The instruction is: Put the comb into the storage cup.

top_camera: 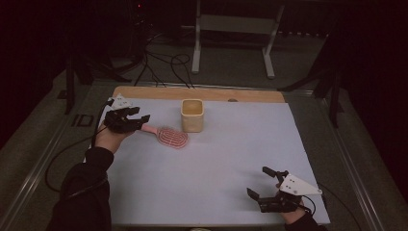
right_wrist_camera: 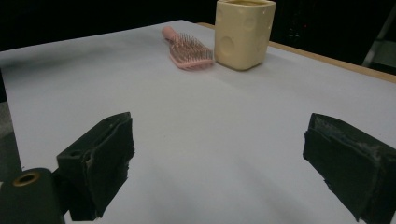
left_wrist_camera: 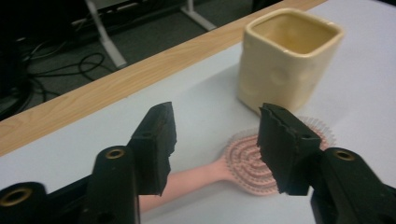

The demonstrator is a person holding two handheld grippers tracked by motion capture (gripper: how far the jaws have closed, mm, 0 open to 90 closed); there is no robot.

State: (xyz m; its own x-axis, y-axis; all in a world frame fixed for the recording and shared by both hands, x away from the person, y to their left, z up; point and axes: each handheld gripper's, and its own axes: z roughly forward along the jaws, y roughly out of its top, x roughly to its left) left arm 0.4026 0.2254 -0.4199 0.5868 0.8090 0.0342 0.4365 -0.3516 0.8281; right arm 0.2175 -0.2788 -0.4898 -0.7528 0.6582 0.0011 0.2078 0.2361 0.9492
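A pink hairbrush (top_camera: pixel 171 136) lies flat on the white mat, bristles up, its handle pointing left. My left gripper (top_camera: pixel 143 122) hovers over the handle end, jaws partly apart. In the left gripper view the handle (left_wrist_camera: pixel 196 179) runs below and between the two pads without either pad pressing on it, and my left gripper (left_wrist_camera: pixel 215 140) looks toward the brush head (left_wrist_camera: pixel 247 161). A cream square cup (top_camera: pixel 192 115) stands upright just behind the brush head. My right gripper (top_camera: pixel 257 181) rests at the near right, jaws wide apart and empty, and sees the brush (right_wrist_camera: pixel 189 49) and cup (right_wrist_camera: pixel 243 32) far off.
The white mat (top_camera: pixel 216 163) covers most of the table, with a bare wooden strip (top_camera: pixel 192 94) along the far edge. Beyond it, on the floor, are black cables (top_camera: pixel 163 62) and a white table frame (top_camera: pixel 197 38).
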